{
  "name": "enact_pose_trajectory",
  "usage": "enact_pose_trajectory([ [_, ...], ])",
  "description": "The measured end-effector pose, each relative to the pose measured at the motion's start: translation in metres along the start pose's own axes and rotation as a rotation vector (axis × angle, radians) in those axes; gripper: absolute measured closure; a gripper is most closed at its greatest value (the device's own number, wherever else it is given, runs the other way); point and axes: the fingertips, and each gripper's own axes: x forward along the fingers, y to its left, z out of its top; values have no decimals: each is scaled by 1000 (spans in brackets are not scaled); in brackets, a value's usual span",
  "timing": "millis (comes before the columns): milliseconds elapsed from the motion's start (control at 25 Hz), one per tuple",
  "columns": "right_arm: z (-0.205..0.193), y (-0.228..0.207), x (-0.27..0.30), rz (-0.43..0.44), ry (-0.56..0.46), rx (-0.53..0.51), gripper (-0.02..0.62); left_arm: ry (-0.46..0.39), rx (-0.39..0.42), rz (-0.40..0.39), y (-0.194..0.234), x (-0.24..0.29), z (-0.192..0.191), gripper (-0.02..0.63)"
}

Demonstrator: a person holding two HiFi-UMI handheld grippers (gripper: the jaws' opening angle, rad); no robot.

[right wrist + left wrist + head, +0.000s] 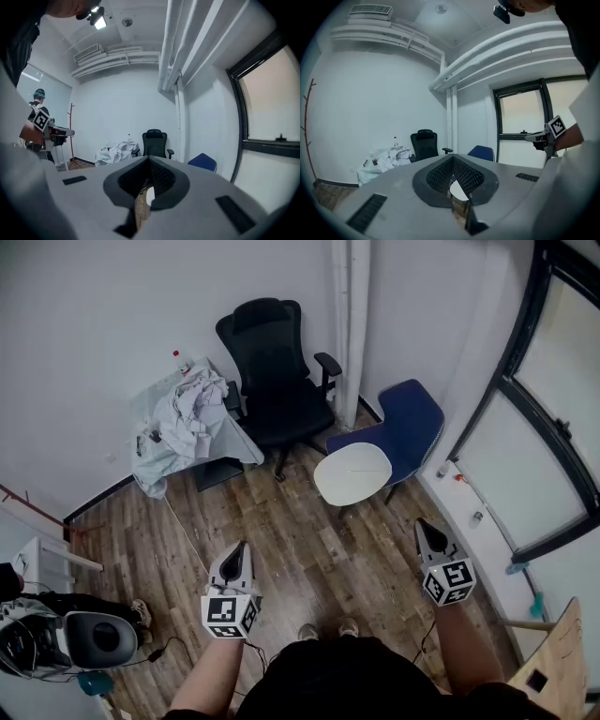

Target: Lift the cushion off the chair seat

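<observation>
1. Currently, the left gripper, a grey two-jaw tool carrying a marker cube, is clenched on nothing, and its tips meet.
2. The matching right gripper is likewise closed and empty, held well apart from the left one.
3. Both hover above the brown wood-plank floor, well short of the chair.
4. The flat round white cushion lies untouched on the seat of the blue shell chair, covering the seat's front edge, near the floor's far right corner.
5. Left of it, along the floor's far edge, stand a black mesh office chair and a table heaped with crumpled white cloth.
6. To do this well, I would step closer and open both jaws. Then pinch the cushion's opposite left and right edges, clear of the seat, and raise it level and straight up.
</observation>
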Motion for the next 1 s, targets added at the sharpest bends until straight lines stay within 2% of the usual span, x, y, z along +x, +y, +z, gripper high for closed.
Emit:
enact_pose_trajectory([
  [400,-8,-1,-5,-10,-3,19,584,11,13,-7,-3,-4,0,601],
  [760,-9,-37,-20,-60,-28,52,583,6,23,-25,-29,21,11,601],
  [1000,-23,-57,-21,-38,-36,81,583,38,60,-31,-55,43,4,601],
])
